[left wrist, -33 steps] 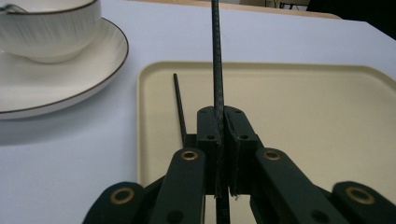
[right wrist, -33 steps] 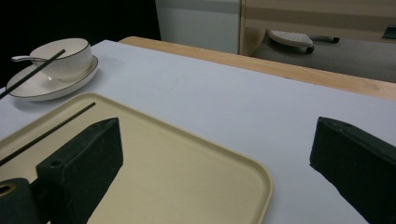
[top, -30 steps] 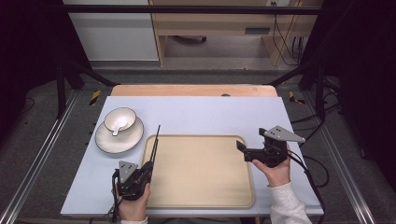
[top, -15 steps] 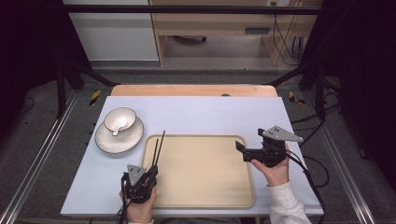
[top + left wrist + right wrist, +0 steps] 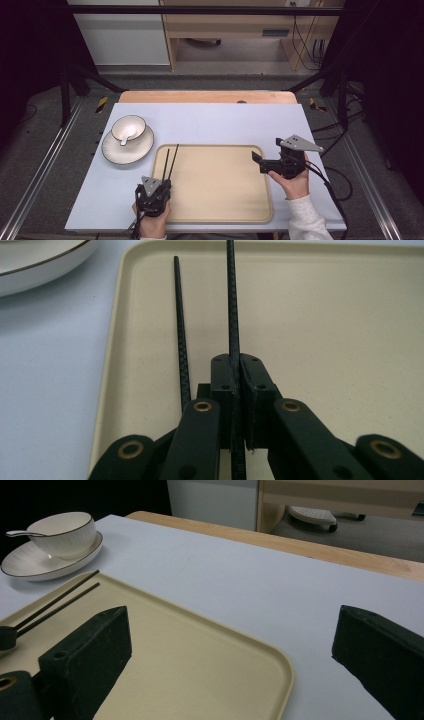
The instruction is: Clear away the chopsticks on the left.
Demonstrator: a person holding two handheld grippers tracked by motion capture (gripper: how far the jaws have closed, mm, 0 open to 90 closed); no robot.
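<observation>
Left gripper clamped on chopsticks over tray left edge; right gripper jaws wide apart, empty, above tray's right side.

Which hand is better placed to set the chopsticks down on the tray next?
Left. The left gripper already has its jaws shut on the chopsticks, low over the left side of the tray. The right gripper waits open-jawed at the tray's right edge, holding nothing.
</observation>
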